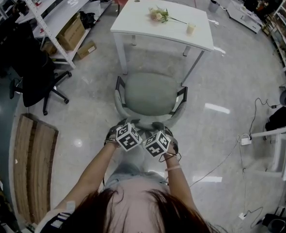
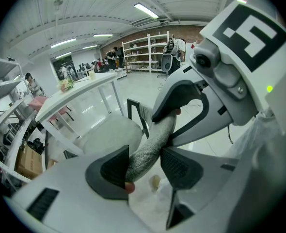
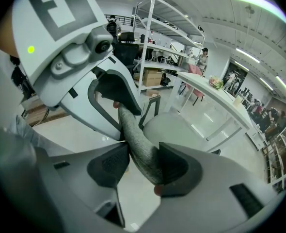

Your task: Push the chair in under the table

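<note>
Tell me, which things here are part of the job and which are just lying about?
Part of the job: grey-green chair, gripped at its backrest rim by the left tool and the right tool; white table.

Lying about: flowers and small cup on the table; black office chair; cardboard box; floor cable.

the head view looks steeply down from above the person onto the chair (image 1: 150,93) and the table (image 1: 143,25) beyond it. each gripper view sits close behind its jaws, facing along the backrest (image 2: 151,147) toward the table; all three share chair and table.
</note>
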The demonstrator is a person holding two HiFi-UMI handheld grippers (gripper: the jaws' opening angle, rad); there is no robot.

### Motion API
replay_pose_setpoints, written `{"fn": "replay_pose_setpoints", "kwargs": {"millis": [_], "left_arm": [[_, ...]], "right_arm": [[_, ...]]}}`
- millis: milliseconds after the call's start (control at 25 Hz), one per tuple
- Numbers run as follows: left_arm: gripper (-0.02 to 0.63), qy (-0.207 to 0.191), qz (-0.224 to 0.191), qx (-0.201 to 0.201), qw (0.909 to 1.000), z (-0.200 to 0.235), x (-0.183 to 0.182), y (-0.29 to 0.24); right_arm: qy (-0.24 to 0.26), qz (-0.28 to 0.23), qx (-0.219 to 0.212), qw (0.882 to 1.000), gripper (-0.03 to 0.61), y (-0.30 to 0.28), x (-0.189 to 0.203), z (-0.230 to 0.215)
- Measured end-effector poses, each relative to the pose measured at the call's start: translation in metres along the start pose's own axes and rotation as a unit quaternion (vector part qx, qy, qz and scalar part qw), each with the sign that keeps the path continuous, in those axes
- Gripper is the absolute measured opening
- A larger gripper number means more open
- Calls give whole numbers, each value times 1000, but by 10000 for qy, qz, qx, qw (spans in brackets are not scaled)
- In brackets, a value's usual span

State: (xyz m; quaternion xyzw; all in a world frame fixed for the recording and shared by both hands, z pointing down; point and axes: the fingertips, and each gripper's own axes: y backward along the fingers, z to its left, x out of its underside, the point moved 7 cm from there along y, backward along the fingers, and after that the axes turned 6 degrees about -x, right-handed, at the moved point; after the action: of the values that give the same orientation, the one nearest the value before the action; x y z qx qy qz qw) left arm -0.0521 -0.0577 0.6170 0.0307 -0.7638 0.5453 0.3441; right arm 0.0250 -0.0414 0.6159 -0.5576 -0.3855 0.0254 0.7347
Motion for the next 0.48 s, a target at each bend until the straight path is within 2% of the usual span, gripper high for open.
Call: {"fn": "replay_pose_setpoints", "kwargs": {"millis": [480], "left_arm": [[204, 3, 105, 134, 9999, 21, -8, -10]], "right_arm": [[-97, 114, -87, 9998, 199, -10, -11, -19]]}}
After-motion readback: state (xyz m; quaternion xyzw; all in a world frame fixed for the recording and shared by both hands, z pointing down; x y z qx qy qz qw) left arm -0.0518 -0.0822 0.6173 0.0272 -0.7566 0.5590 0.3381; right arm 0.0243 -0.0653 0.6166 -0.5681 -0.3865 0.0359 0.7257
